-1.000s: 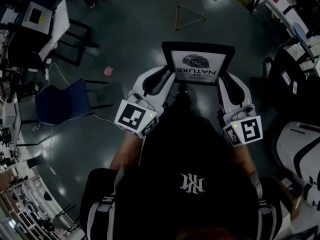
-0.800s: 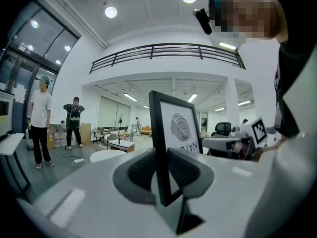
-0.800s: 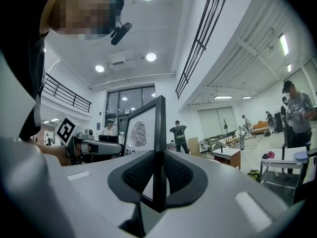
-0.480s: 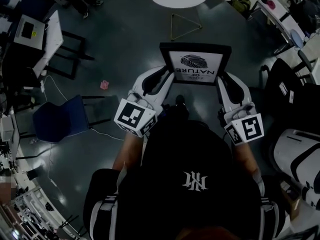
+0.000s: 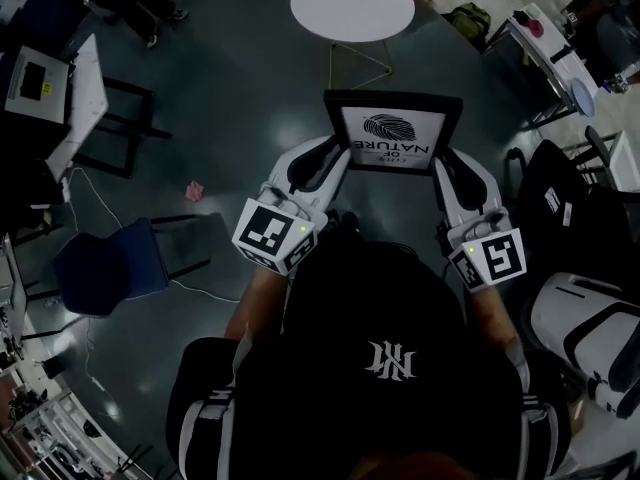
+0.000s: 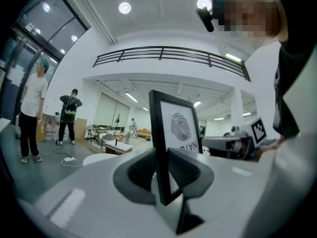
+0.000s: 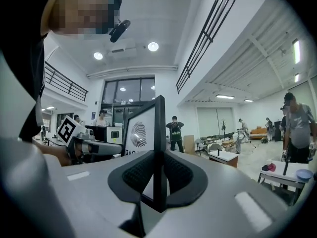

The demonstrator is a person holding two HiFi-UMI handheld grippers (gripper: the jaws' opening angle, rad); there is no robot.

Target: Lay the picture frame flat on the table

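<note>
1. Picture frame (image 5: 393, 133), twelve o'clock in the head view: its print reads "OF NATURE" below a fingerprint drawing; a smaller line above the words is too small to read.
2. White logo (image 5: 388, 359) on black cloth, six o'clock: interlocked letters, not legible.
3. Left gripper (image 5: 335, 163) and right gripper (image 5: 445, 163): their cubes, at eight and four o'clock, bear square black-and-white codes, no letters.

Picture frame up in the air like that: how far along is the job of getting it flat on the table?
Done: the picture frame is picked up, with the left gripper and right gripper each clamped on a side edge. In hand: it hangs over the floor, short of the round white table ahead. Left: reach a table, probably that one, and lay the frame flat.
</note>
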